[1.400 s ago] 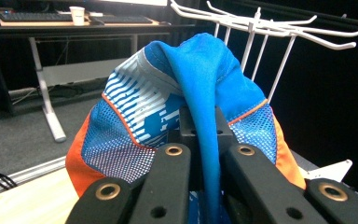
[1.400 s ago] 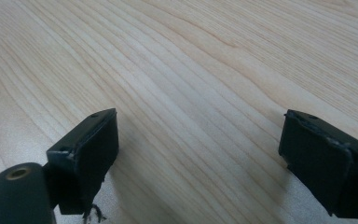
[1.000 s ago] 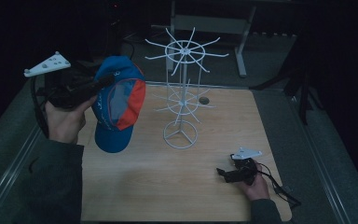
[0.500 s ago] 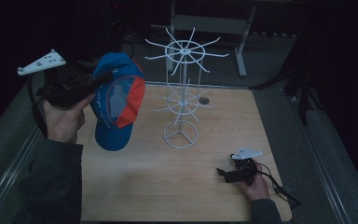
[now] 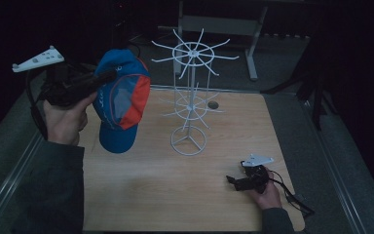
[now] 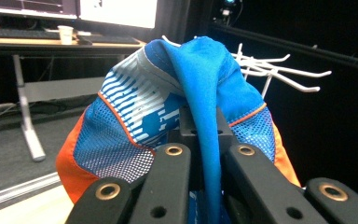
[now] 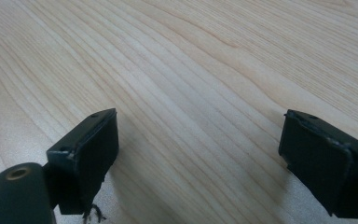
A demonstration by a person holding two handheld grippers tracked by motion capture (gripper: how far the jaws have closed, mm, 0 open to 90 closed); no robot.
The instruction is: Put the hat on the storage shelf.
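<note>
R gripper (image 5: 234,181) sits nearest me, low at the near right of the table (image 5: 141,195), jaws spread wide w/ nothing between them, just bare wood grain under the pads (image 7: 93,149). I'd leave it parked there; it's well apart from the rack, so no snag risk. Further out on the left, L gripper (image 5: 108,76) is up in the air, jaws clamped narrow on a fold of the cap (image 5: 121,105), blue/orange w/ mesh panels, hanging off the jaws above the table's left part, brim down. In the left gripper view the pinch is on a thin ridge of blue fabric (image 6: 205,116), so I judge the hold ok but thin: no jerks, keep squeeze on. Beyond the cap stands the white wire rack (image 5: 191,97), its upper ring of hooks (image 6: 279,70) just behind the cap's crown in that view. Step in hand, I'd say: hang the cap. I'd bring it across level, approach a hook from its open tip, let the cap's opening slide over the prong, only then ease off. Rack looks light, base (image 5: 189,143) is a thin ring, so a sideways shove could tip it; go slow.
</note>
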